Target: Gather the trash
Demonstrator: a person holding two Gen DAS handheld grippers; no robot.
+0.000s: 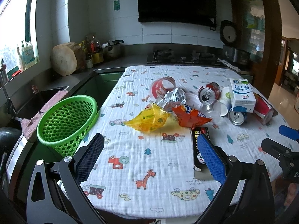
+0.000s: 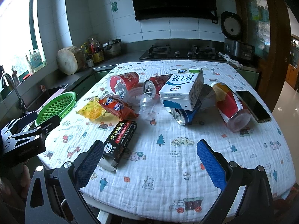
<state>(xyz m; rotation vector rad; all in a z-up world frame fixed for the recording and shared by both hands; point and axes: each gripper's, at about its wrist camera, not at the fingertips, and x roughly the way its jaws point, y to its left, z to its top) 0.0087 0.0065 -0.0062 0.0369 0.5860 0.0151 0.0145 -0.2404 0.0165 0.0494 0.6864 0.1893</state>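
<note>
Trash lies across the patterned tablecloth (image 1: 149, 168): a yellow wrapper (image 1: 147, 120), an orange snack bag (image 1: 190, 116), crumpled foil (image 1: 174, 95), a red cup (image 1: 161, 86), cans (image 1: 207, 93), a milk carton (image 1: 242, 95) and a black box (image 1: 200, 149). A green perforated basket (image 1: 65, 123) stands at the table's left edge. My left gripper (image 1: 149, 158) is open above the near cloth, its right pad over the black box. My right gripper (image 2: 149, 164) is open and empty, the black box (image 2: 119, 140) by its left finger, the milk carton (image 2: 182, 91) and blue can (image 2: 184, 114) ahead.
A phone (image 2: 252, 105) lies beside a tipped red-and-yellow cup (image 2: 230, 106) at the table's right edge. Behind the table run a counter with a stove (image 2: 179, 53), a pot, bottles and a wooden block (image 1: 64, 59). A sink (image 1: 46, 95) sits at the left.
</note>
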